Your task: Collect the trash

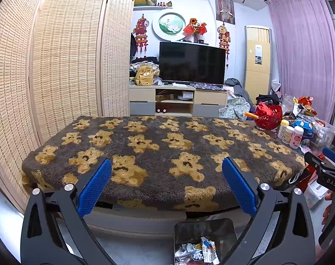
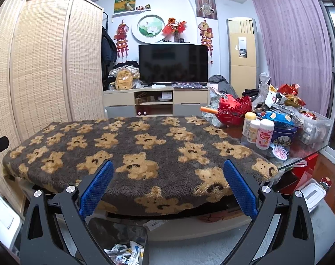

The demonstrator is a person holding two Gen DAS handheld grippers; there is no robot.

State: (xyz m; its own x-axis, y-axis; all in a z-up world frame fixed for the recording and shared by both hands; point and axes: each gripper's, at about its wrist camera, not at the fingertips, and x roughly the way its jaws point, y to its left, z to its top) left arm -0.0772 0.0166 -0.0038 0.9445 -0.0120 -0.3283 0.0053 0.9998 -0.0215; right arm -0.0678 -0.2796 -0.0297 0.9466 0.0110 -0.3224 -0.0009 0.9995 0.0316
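Observation:
A dark trash bin [image 1: 220, 227] stands on the floor below the table's front edge, with crumpled paper and wrappers [image 1: 196, 251] inside. It also shows in the right wrist view [image 2: 114, 229], with trash [image 2: 125, 252] in it. My left gripper [image 1: 166, 166] is open and empty above the front of the table. My right gripper [image 2: 168, 167] is open and empty too, to the right of the left one; it shows at the right edge of the left wrist view [image 1: 322, 161]. No loose trash shows on the bear-patterned blanket [image 1: 158, 152].
The blanket covers the table [image 2: 145, 150]. Bottles [image 2: 258, 131], a red basket [image 2: 231, 110], snack bags and a plastic box [image 2: 315, 128] crowd the right end. A hairbrush [image 2: 280, 151] lies there. A folding screen [image 1: 57, 66] stands left; a TV stand is behind.

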